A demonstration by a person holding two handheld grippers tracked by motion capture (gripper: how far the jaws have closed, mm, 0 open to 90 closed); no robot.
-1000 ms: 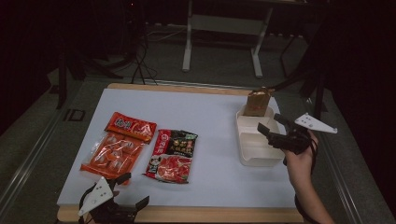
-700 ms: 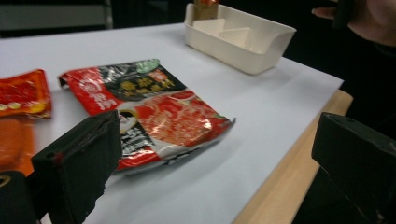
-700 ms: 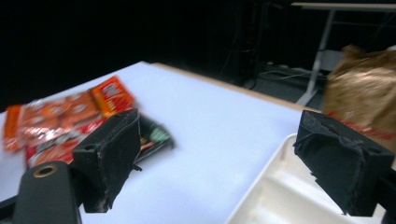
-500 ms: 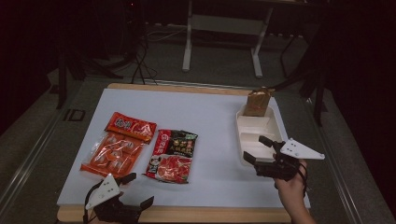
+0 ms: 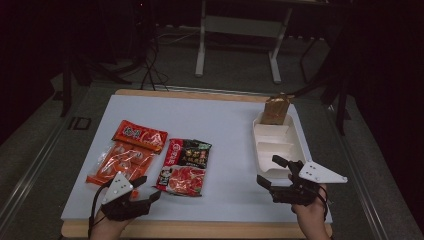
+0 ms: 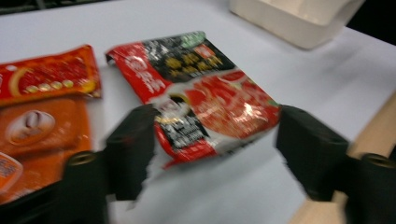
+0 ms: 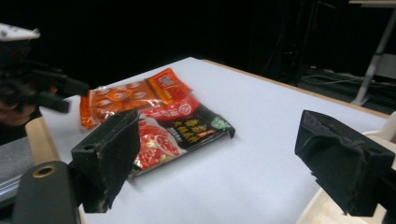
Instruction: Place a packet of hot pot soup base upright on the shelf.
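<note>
Holding my left tongs (image 5: 145,192) at the lower left of the high view, I have its jaws parted, though they have just been closing, with nothing pinched: in the left gripper view the near edge of the red-and-black packet (image 6: 201,88) lies between the two black jaws, and they stand clear of it on either side. My right tongs (image 5: 272,175) sits at the lower right of the high view, jaws spread wide and empty, its tips beside the near end of the white tray (image 5: 295,142).

That red-and-black packet (image 5: 185,167) lies flat in the middle of the picture, just right of the orange packet (image 5: 125,152), the two side by side. A brown bag (image 5: 276,110) stands upright in the tray's far compartment.

Everything rests on a pale white board (image 5: 220,125) laid on a wooden tabletop (image 5: 200,230), whose edge shows as a tan strip along the bottom. Beyond it the room is dark; a light metal stand (image 5: 237,45) and some cables (image 5: 150,60) sit on the grey floor at the top of the frame.
</note>
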